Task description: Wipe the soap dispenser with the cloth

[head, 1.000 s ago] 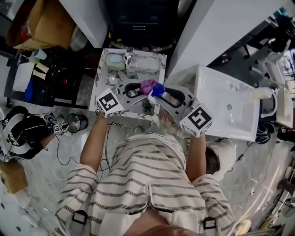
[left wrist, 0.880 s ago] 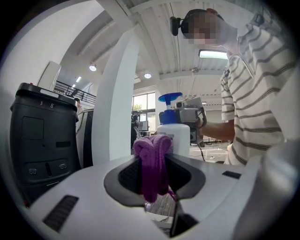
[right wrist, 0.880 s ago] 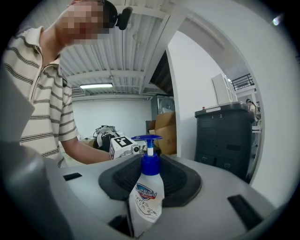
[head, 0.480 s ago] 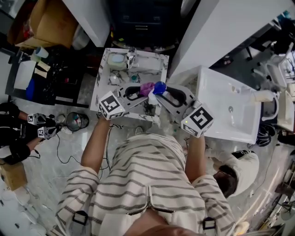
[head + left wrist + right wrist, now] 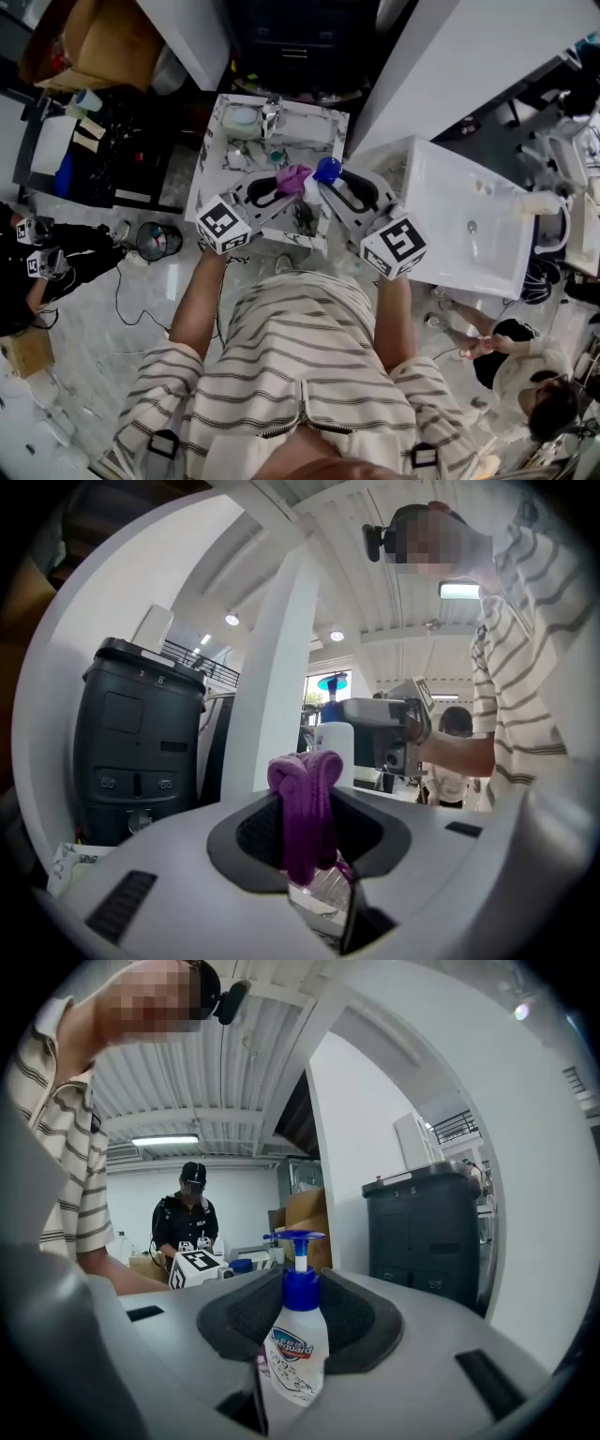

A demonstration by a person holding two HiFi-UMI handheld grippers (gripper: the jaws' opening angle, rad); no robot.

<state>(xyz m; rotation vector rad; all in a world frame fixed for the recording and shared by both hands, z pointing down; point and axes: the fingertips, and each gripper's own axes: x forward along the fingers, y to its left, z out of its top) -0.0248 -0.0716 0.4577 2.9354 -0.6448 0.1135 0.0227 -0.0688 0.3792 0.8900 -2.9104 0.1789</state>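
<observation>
Head view: over the last second my left gripper [image 5: 272,186] and right gripper [image 5: 339,187] have edged up over the marble table [image 5: 309,131]. The cloth [image 5: 294,175] has stayed just beside the soap dispenser [image 5: 326,170], so the wiping looks under way rather than finished.

Left gripper view: my jaws are clamped on the bunched purple cloth.

Right gripper view: my jaws pinch the white dispenser's body, pump upright. Its opaque wall hides the soap level. What the pale dish [image 5: 242,120] on the table holds is also unclear.
</observation>
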